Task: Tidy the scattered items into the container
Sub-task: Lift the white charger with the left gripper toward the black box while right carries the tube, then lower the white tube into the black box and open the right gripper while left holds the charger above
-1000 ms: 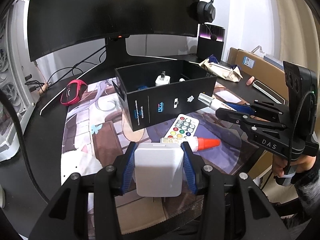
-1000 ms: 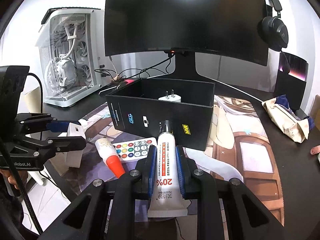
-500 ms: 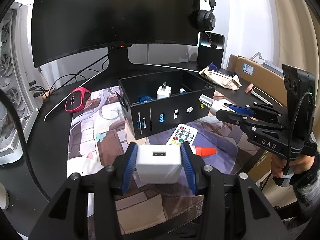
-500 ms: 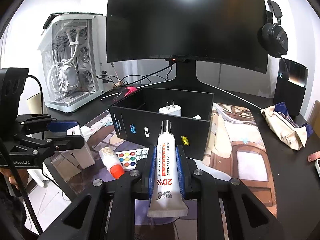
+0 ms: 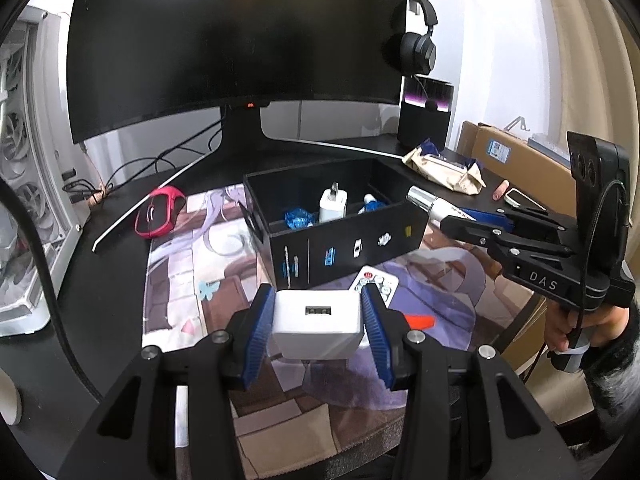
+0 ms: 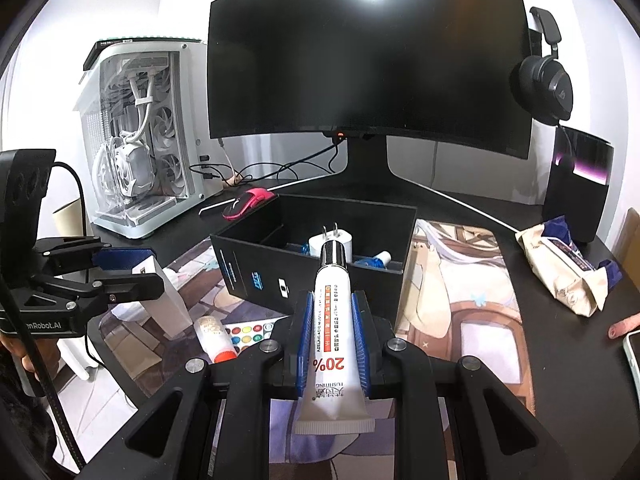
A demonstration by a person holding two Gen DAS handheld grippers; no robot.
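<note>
Nearest my left camera, my left gripper (image 5: 318, 322) has its jaws clamped on a white USB charger block (image 5: 316, 325), its port facing forward, held above the printed desk mat (image 5: 176, 280). In my right camera, my right gripper (image 6: 331, 336) has its jaws squeezed tight on a white ointment tube (image 6: 330, 328), silver cap pointing ahead toward the box. Just beyond, on the mat, lie a small remote with coloured buttons (image 6: 250, 330) and, beside it, a white bottle with an orange cap (image 6: 214, 338). Past them sits the open black box (image 5: 340, 248), already holding a white plug adapter (image 5: 333, 205) upright, a blue wrapped item (image 5: 297, 219) to its left and a small blue-and-white item (image 5: 370, 202) to its right. Farther back on the black desk (image 5: 120, 208), a pink mouse (image 5: 158, 216) rests left of the box and a crumpled paper bag (image 5: 444, 168) right of it. A dark curved monitor (image 5: 240, 40) stands behind, with headphones (image 5: 418, 48) hanging at its right edge.
</note>
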